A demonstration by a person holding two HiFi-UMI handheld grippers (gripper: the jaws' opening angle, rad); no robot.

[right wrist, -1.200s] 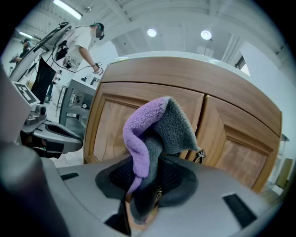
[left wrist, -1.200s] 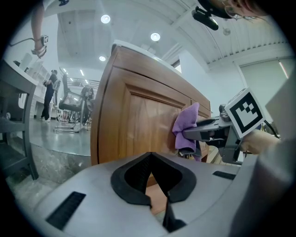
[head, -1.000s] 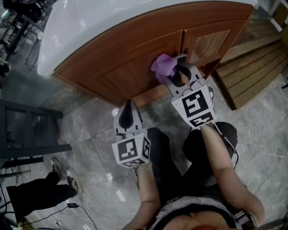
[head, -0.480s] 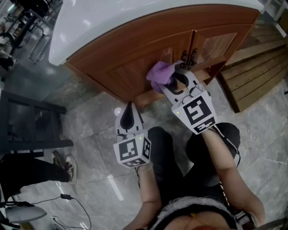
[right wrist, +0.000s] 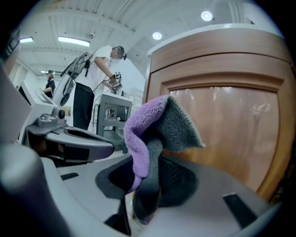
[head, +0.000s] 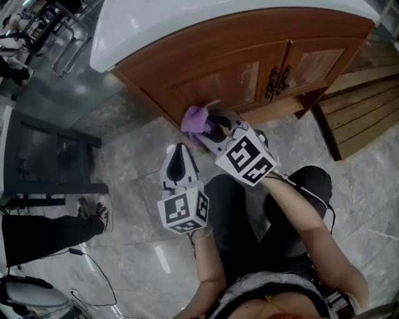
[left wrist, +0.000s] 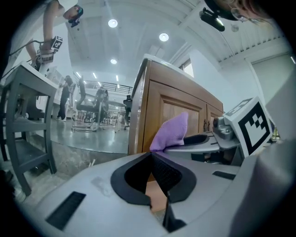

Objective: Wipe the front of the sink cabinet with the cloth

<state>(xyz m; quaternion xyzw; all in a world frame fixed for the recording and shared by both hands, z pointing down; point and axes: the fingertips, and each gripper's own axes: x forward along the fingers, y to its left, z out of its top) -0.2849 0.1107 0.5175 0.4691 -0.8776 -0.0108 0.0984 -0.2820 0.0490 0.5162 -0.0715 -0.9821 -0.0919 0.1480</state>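
A purple and grey cloth (head: 197, 119) (right wrist: 152, 125) (left wrist: 170, 132) is pinched in my right gripper (head: 209, 128) (right wrist: 145, 185), which is shut on it and presses it against the lower left part of the wooden sink cabinet front (head: 218, 78) (right wrist: 231, 125) (left wrist: 166, 111). My left gripper (head: 177, 159) (left wrist: 155, 185) hangs shut and holds nothing, just below and left of the right one, over the floor.
Two dark handles (head: 278, 81) sit on the cabinet doors to the right. A white countertop (head: 187, 19) tops the cabinet. A dark metal rack (head: 50, 168) stands at left, a person's legs (head: 43, 230) lower left, wooden planks (head: 361, 112) at right.
My right gripper has carried the cloth leftward and down across the cabinet front, from near the door handles to the left door's lower corner. The left gripper has stayed put.
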